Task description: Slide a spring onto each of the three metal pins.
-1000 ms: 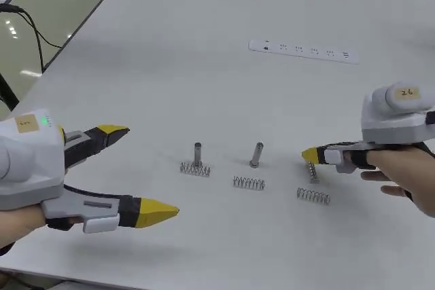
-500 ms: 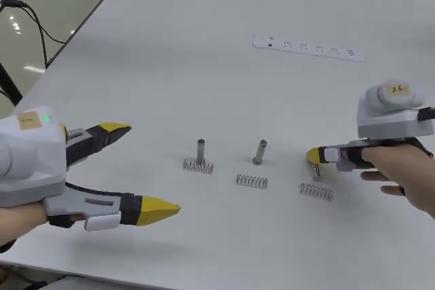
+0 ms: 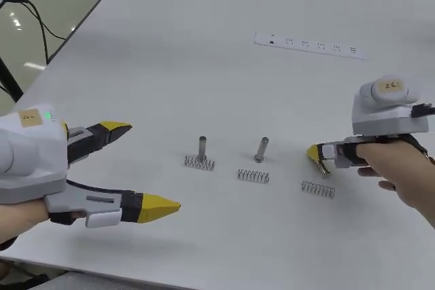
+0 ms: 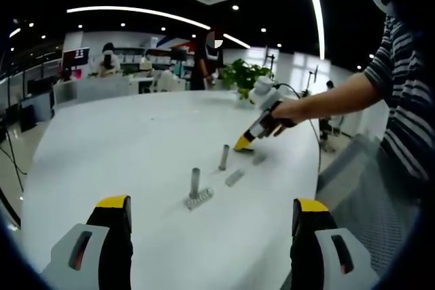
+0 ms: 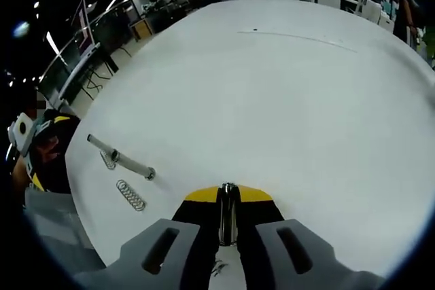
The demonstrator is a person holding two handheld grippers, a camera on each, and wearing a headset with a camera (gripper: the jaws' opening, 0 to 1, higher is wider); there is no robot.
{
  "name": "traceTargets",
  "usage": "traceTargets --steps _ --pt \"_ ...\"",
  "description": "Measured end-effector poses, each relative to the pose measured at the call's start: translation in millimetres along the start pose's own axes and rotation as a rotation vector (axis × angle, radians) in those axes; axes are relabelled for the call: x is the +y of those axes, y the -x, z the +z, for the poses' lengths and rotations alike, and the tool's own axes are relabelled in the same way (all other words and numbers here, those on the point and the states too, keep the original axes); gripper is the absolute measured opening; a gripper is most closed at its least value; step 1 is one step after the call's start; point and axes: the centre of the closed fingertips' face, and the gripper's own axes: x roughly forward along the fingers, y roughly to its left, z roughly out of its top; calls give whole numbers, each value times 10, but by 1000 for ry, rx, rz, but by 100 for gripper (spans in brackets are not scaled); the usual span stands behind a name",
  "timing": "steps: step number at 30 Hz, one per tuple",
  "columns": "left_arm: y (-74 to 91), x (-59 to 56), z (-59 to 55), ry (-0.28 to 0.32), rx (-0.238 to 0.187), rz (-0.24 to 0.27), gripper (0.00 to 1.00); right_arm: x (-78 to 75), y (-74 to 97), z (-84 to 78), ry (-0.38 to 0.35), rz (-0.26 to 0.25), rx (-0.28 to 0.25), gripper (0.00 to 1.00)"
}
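White flat workbench point(image 3: 204, 66) in an open-plan office, ceiling strip lights visible in the left gripper view

We count three small grey cylindrical metal pins:
- left metal pin point(image 3: 202, 146) stands upright on the bench
- middle metal pin point(image 3: 263, 149) stands upright beside it, the two apart
- right metal pin point(image 3: 325, 166) is pinched between the closed yellow-tipped jaws of the right gripper point(image 3: 315, 153). In the right gripper view the right metal pin point(image 5: 228, 215) sits dead centre in the grip. We cannot tell whether its foot touches the bench

All three springs lie flat on the bench, none on a pin yet:
- left coiled wire spring point(image 3: 199, 163) lies at the base of the left pin, on its near side
- middle coiled wire spring point(image 3: 253, 176) lies just in front of the middle pin
- right coiled wire spring point(image 3: 318, 189) lies near the right gripper's tip, on the near side, apart from it

Left gripper point(image 3: 149, 166) hovers over the near left of the bench, well apart from the pins, jaws spread wide with nothing between them

White power strip point(image 3: 304, 45) lies at the far side of the bench, and a black cable point(image 3: 34, 18) hangs off past its left edge
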Motion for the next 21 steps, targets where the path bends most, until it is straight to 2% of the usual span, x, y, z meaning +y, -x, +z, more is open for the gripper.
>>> traceTargets --steps 13,21 --pt "-20 13 29 -1 -7 1 96 61 216 73 -5 31 -92 5" --pt "-36 -13 39 -5 -7 -8 96 90 291 138 58 17 -142 5"
